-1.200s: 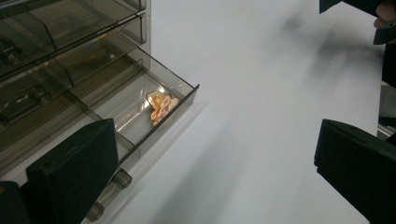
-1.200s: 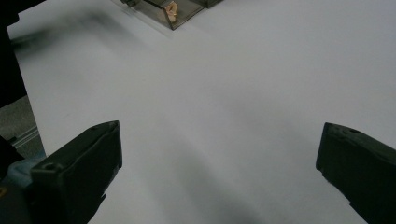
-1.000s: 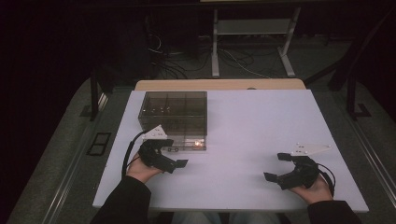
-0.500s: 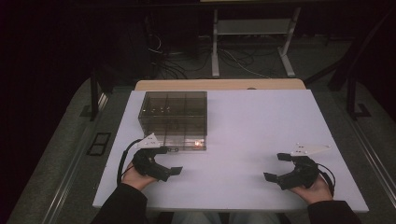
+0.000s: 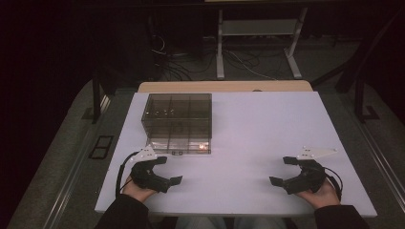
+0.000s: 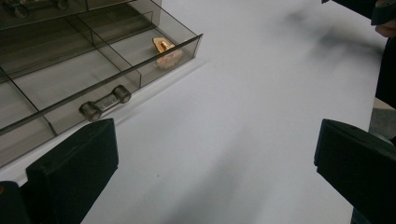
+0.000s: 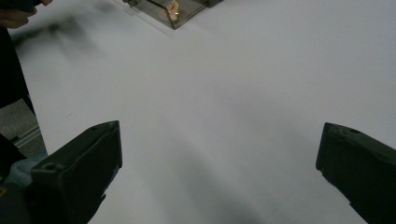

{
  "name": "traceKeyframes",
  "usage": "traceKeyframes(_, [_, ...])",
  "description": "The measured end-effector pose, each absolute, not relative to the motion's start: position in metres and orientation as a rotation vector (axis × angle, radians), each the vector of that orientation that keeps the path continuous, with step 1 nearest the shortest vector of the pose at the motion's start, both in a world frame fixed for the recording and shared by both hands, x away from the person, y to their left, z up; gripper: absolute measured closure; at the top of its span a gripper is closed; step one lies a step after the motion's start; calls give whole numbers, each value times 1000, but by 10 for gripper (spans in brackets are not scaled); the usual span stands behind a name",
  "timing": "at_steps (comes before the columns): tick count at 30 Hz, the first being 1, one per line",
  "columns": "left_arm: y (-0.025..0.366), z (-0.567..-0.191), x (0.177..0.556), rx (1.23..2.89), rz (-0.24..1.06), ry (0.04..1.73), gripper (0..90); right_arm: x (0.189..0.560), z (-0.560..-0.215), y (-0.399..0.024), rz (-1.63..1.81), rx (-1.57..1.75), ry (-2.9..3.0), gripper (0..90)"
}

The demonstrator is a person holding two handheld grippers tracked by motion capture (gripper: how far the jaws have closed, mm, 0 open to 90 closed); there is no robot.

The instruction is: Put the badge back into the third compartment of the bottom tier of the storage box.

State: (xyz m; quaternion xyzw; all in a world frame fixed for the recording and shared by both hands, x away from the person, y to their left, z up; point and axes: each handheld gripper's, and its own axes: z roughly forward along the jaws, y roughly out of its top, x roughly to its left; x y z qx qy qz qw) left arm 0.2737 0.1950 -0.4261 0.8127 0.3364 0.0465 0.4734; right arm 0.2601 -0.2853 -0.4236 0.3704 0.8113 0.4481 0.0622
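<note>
From the high view I have the left tool [image 5: 165,171] spread wide and resting on the white tabletop [image 5: 258,138] just in front of the smoky plastic drawer box [image 5: 178,121], while the right tool [image 5: 291,172] sits well apart near the right edge, spread too and holding nothing. In the left gripper view the drawer handle [image 6: 105,103] lies just ahead of my left jaw, with a small orange piece [image 6: 164,49] in the corner compartment; I judge this the approach, and next I must centre and pinch that handle; in the right gripper view the box corner [image 7: 170,9] stands far off, so that hand waits.
</note>
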Motion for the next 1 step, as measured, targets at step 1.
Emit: traceKeyframes(1, [195,-426,274,1988,113,821,0,260,-424,-285,1354,1120,2452,0])
